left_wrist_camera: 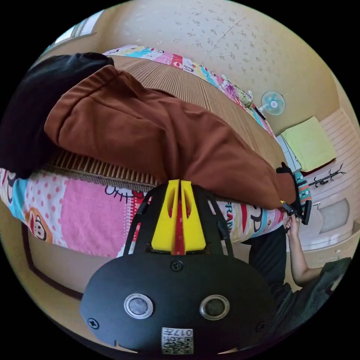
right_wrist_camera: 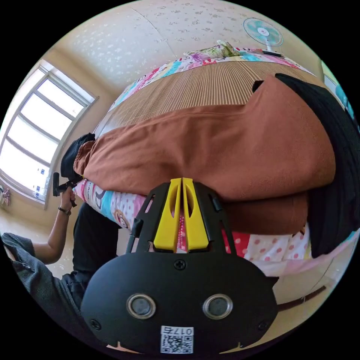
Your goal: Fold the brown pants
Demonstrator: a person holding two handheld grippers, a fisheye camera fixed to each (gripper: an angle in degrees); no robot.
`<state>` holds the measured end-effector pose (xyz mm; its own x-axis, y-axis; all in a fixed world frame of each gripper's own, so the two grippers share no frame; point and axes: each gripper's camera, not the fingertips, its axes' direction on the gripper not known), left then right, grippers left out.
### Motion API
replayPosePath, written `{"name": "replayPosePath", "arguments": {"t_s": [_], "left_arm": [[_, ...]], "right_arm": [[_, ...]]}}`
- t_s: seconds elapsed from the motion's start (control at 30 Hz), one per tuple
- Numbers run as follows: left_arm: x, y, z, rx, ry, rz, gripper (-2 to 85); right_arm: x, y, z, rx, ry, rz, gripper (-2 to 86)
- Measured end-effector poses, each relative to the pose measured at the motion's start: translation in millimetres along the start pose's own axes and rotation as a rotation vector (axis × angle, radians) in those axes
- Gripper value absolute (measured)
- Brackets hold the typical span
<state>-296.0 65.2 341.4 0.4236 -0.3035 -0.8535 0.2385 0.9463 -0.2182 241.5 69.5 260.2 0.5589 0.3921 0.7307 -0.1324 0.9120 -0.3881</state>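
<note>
Left gripper [left_wrist_camera: 180,182] and right gripper [right_wrist_camera: 182,180], yellow jaws pressed together, apparently pinching the near edge of the brown pants [left_wrist_camera: 157,138], spread on the striped mat [left_wrist_camera: 195,88] covering the bed [left_wrist_camera: 86,217]; fan [left_wrist_camera: 273,102] beyond.

Striped mat [left_wrist_camera: 210,93] over patterned bedsheet [left_wrist_camera: 86,213]; black garment [left_wrist_camera: 26,112] alongside; fan [left_wrist_camera: 273,102] by wall.

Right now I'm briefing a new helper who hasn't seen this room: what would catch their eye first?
The brown pants stand out, stretched along the near edge of the bed over a striped mat and a bright patchwork sheet. Each gripper's yellow jaws are closed at the pants' near edge, the left gripper and the right gripper. A dark garment lies at the pants' wide end.
</note>
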Motion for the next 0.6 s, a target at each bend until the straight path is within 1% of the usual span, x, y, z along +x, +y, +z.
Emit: {"name": "replayPosePath", "arguments": {"t_s": [0.1,0.17,0.23,0.3,0.37,0.43,0.5,0.6], "left_arm": [[-18,47,-21,0.06,0.047,-0.062,-1.0],[-27,84,-39,0.115,0.094,-0.081,-0.9],[-32,105,-53,0.132,0.112,-0.108,-0.8],[-37,116,-67,0.148,0.128,-0.112,-0.6],[-45,115,-88,0.145,0.13,-0.094,0.3],[-51,110,-107,0.152,0.127,-0.101,2.1],[-54,103,-128,0.181,0.143,-0.096,4.2],[-55,93,-149,0.231,0.213,-0.113,5.1]], "right_arm": [[15,29,-47,0.219,-0.094,0.156,2.3],[35,56,-79,0.42,-0.133,0.341,4.6],[50,68,-90,0.485,-0.12,0.447,7.6],[65,71,-93,0.499,-0.104,0.516,11.5],[80,62,-92,0.467,-0.166,0.543,16.7],[78,51,-93,0.461,-0.19,0.534,18.2],[73,33,-91,0.423,-0.167,0.522,18.7],[70,-7,-87,0.309,-0.098,0.554,16.9]]}}
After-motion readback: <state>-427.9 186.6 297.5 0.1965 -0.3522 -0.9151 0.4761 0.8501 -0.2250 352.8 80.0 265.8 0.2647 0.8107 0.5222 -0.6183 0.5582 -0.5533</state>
